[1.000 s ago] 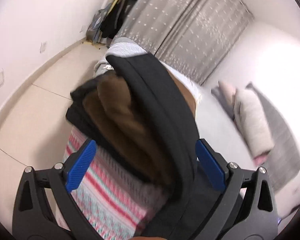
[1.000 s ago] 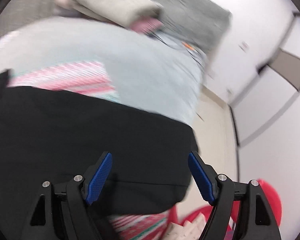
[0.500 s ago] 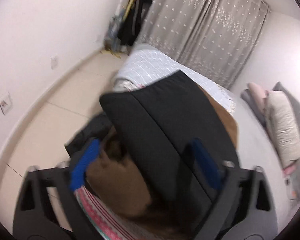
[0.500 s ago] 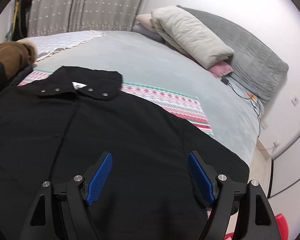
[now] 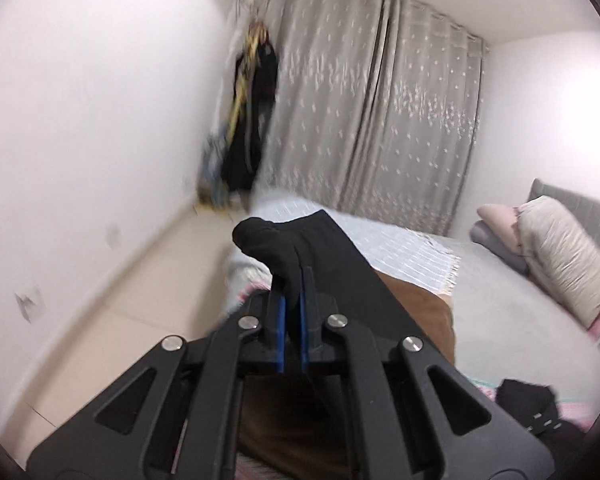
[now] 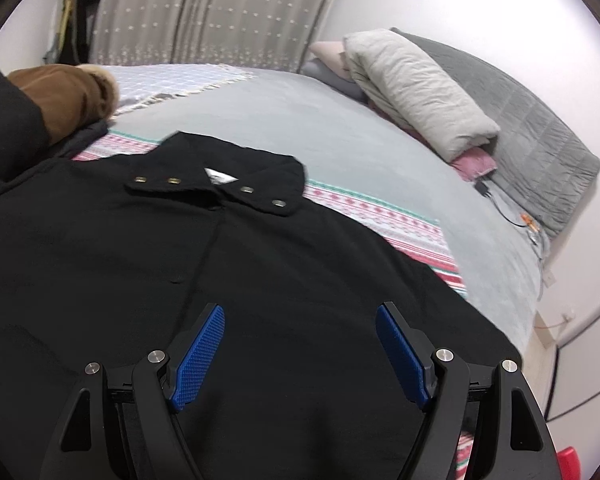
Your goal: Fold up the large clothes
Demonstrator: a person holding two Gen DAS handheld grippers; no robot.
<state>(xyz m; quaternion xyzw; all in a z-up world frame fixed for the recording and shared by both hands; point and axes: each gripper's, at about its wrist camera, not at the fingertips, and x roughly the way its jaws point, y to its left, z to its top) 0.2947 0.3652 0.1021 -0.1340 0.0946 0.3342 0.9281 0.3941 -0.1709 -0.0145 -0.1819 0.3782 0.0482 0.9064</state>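
A large black coat [image 6: 260, 280] lies spread face up on the bed, its collar [image 6: 216, 184] with brass snaps pointing toward the pillows. My right gripper [image 6: 300, 344] is open and hovers just above the coat's lower body. My left gripper [image 5: 293, 312] is shut on a bunched fold of the black coat's sleeve [image 5: 276, 248], lifted above the bed. The sleeve's brown furry lining [image 5: 416, 312] shows under it, and in the right wrist view [image 6: 68, 100] at far left.
A striped pink and green blanket [image 6: 404, 236] lies under the coat on the grey bed [image 6: 340, 128]. Pillows [image 6: 416, 88] and a grey quilt [image 6: 532, 148] are at the head. Clothes hang [image 5: 248, 120] by the curtain. A cable [image 6: 512, 216] trails off the bed edge.
My left gripper has closed on the black sleeve and lifted it, turning up toward the curtain. My right gripper stayed open and swung from the bed's edge to over the coat.
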